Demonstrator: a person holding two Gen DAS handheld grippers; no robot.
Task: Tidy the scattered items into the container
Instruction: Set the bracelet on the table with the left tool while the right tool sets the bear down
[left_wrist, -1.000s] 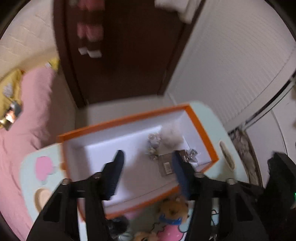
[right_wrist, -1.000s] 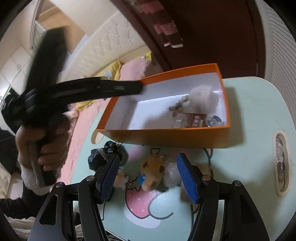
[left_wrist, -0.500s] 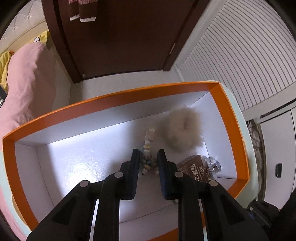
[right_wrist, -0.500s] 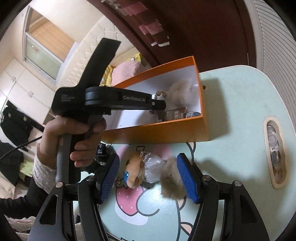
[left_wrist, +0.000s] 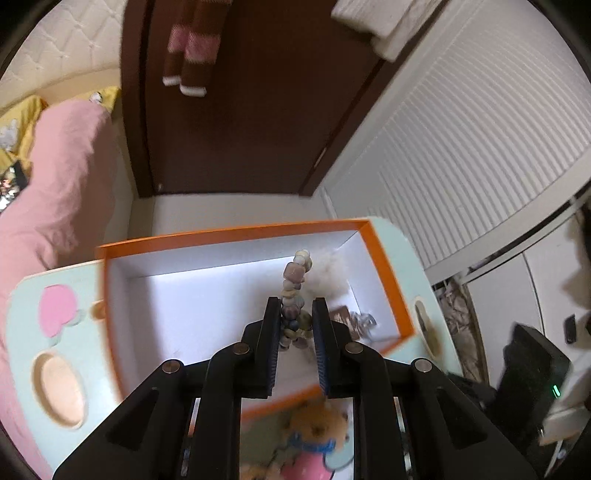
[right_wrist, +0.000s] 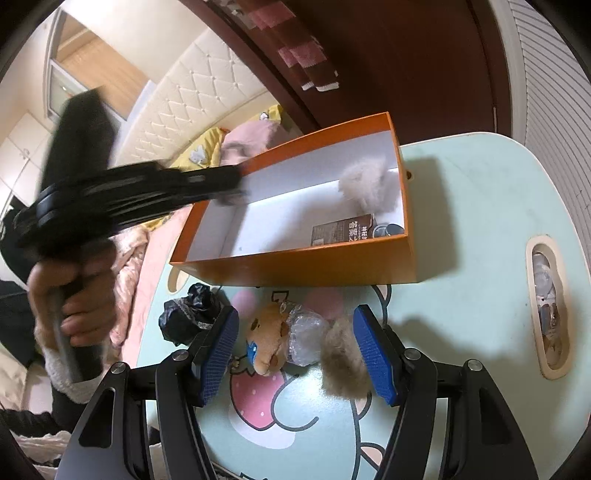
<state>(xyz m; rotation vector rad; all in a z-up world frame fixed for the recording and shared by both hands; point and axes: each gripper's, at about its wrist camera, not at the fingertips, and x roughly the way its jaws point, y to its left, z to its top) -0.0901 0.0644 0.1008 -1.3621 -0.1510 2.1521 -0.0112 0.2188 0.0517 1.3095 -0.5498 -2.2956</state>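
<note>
An orange box (left_wrist: 236, 234) with a white inside stands on the pale green table (right_wrist: 480, 221). My left gripper (left_wrist: 294, 321) is shut on a string of pastel beads (left_wrist: 293, 288), which sticks up from the pads above the box floor. In the right wrist view that left gripper (right_wrist: 236, 194) is a blur over the box's (right_wrist: 314, 266) left end. A beige pompom (right_wrist: 365, 181) and a brown packet (right_wrist: 343, 230) lie inside. My right gripper (right_wrist: 296, 314) stands open in front of the box. Between its fingers lie a plush hamster (right_wrist: 266, 339) and a fur tuft (right_wrist: 343, 365).
A crumpled black item (right_wrist: 188, 314) lies left of the hamster. The table has a cut-out slot (right_wrist: 546, 310) with small things on the right. A person's hand (right_wrist: 74, 295) holds the left gripper's handle. A pink-covered bed (left_wrist: 55, 184) is to the left and a dark door (left_wrist: 240, 110) behind.
My left gripper went down into the box, shut on the beads, then drew back with them. The right gripper has stayed open around the hamster.
</note>
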